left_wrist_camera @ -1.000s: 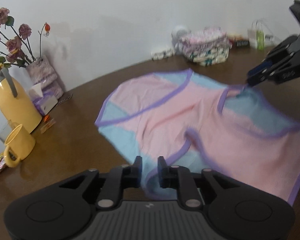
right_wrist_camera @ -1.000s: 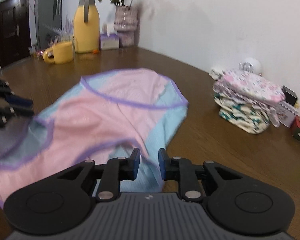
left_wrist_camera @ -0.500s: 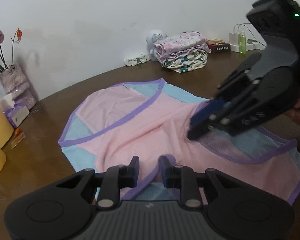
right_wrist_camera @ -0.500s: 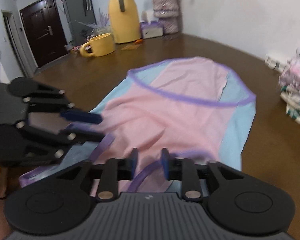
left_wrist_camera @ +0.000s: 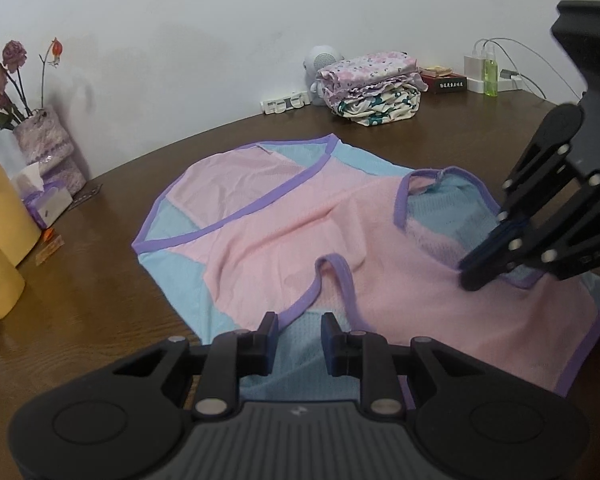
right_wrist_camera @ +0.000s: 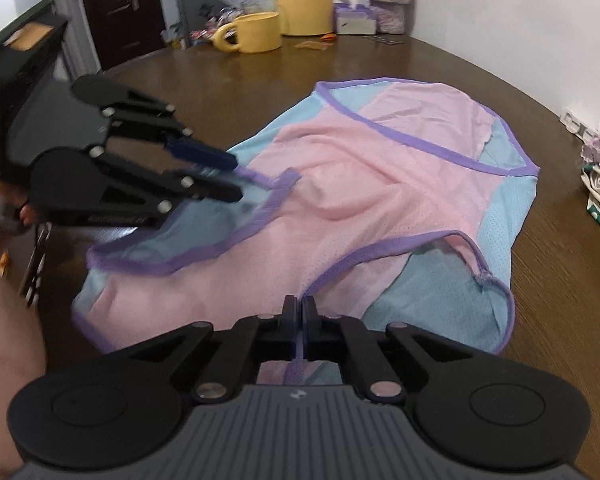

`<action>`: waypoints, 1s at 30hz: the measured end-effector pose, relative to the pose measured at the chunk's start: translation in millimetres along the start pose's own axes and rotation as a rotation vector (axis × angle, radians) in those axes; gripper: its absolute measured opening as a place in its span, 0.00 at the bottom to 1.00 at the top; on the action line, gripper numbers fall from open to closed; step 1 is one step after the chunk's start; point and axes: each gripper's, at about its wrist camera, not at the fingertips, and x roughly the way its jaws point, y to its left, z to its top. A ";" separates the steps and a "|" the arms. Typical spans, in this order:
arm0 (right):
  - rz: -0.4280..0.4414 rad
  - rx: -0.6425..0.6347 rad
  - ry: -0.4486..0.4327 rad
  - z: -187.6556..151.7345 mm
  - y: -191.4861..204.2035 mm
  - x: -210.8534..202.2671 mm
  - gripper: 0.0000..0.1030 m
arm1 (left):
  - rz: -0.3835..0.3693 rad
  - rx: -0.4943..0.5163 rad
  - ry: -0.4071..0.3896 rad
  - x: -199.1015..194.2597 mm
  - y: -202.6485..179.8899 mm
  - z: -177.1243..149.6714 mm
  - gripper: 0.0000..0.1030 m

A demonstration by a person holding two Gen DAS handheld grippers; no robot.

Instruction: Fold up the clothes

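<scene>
1. Flat on the brown table [left_wrist_camera: 100, 304] lay the pink and blue garment [left_wrist_camera: 300, 240], purple trim
2. Left gripper [left_wrist_camera: 299, 326]: jaws parted, blue cloth between the tips, nothing clamped
3. Right gripper [right_wrist_camera: 302, 307]: jaws closed on the purple hem
4. Folded clothes stack [left_wrist_camera: 374, 88] sat well apart, near the wall

Right claw [right_wrist_camera: 302, 309] pinching garment [right_wrist_camera: 364, 184] trim

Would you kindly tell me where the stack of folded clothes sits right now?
In the left wrist view, the stack of folded clothes sits far right on the table against the wall, beyond the pink garment.
</scene>
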 end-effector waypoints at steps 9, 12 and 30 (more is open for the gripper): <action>-0.004 0.154 -0.125 -22.1 -4.4 -30.7 0.41 | 0.006 -0.041 -0.062 -31.0 -5.4 -17.4 0.45; -0.043 0.232 -0.224 -35.3 -13.1 -53.2 0.62 | 0.007 -0.056 -0.092 -43.3 -8.1 -23.0 0.70; -0.247 0.300 -0.292 -113.0 32.2 -78.2 0.99 | 0.104 -0.124 -0.164 -104.5 -41.8 -70.3 0.98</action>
